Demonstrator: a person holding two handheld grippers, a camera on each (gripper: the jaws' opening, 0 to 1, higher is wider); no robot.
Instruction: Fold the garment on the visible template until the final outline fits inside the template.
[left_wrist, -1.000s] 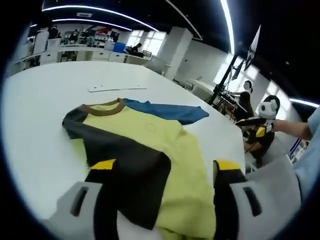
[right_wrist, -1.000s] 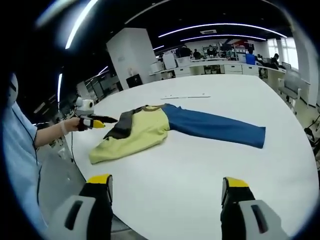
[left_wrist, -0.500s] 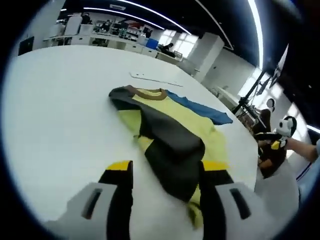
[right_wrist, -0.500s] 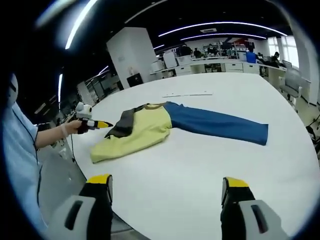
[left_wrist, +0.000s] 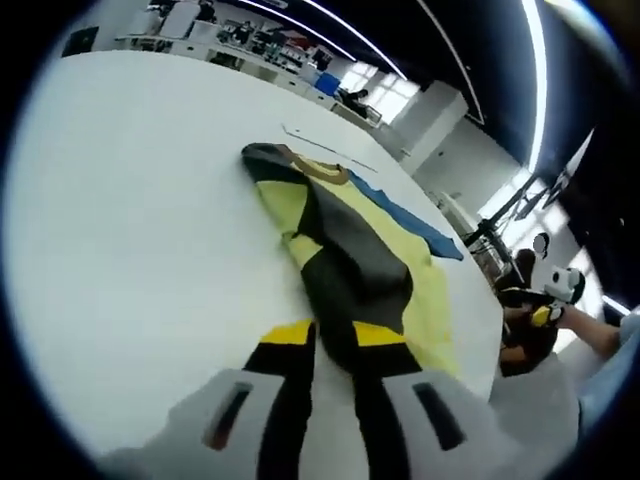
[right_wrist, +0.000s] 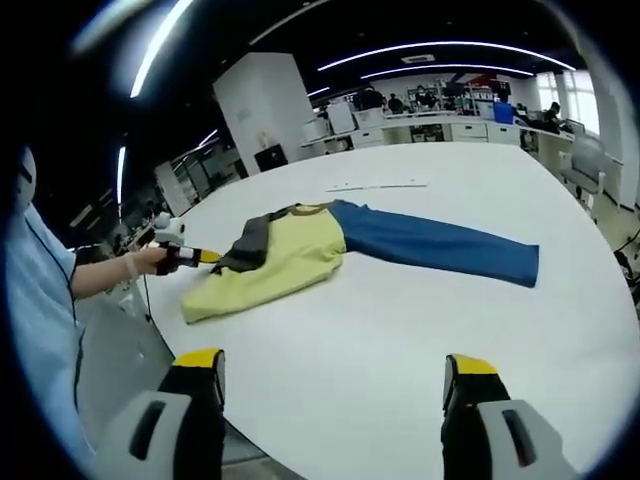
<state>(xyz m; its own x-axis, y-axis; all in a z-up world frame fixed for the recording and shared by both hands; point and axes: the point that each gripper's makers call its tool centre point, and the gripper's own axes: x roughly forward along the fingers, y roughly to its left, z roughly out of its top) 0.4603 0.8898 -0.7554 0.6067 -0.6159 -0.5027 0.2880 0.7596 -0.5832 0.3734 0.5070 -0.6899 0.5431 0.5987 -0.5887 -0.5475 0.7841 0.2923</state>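
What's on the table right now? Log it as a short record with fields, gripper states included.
garment: yellow shirt with brown collar, lying flat
dark sleeve: charcoal sleeve folded across the yellow body
blue sleeve: blue sleeve stretched out flat, not yet folded
left gripper: left gripper closed on the dark sleeve's end
right gripper: right gripper open, fingers apart, holding nothing, off the garment
surface: white table
other: thin white strip beyond the collar
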